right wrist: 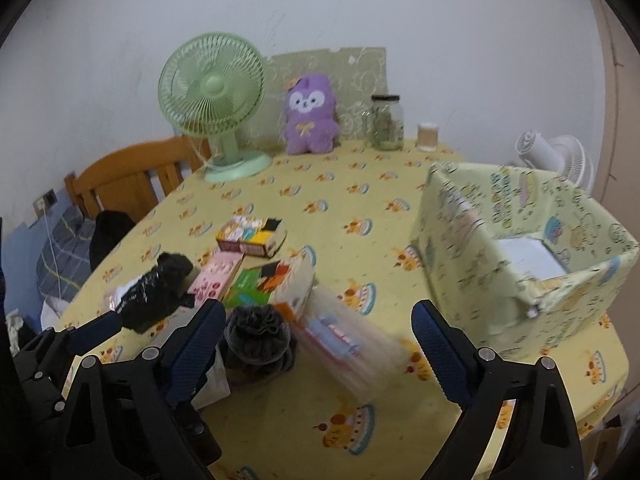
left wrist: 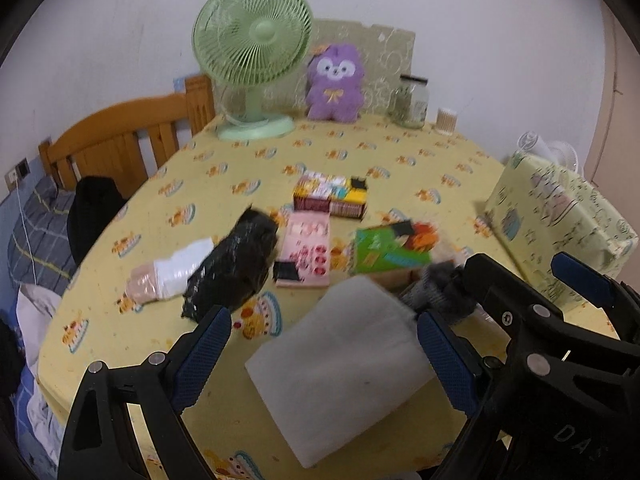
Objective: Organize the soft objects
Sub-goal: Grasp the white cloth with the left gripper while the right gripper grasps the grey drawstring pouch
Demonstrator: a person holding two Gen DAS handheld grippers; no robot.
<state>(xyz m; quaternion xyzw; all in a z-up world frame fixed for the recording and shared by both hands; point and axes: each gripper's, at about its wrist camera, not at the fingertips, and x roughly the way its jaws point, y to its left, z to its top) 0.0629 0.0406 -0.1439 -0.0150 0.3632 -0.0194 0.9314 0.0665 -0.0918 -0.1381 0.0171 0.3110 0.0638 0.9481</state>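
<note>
On the table (right wrist: 360, 184), green fan (right wrist: 211, 88), purple plush (right wrist: 310, 110)

1. Plain white wall (right wrist: 360, 8) behind, w/ a patterned green panel (left wrist: 384, 52) leaning on it.
2. Wooden headboard (left wrist: 120, 136) at left, bed (left wrist: 36, 236) w/ plaid bedding.
3. Counter (right wrist: 360, 240) under yellow cake-print cloth.

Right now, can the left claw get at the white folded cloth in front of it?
Probably yes. The left claw is open, and the white folded cloth lies flat on the table between its fingers. Nothing lies on top of it.
</note>
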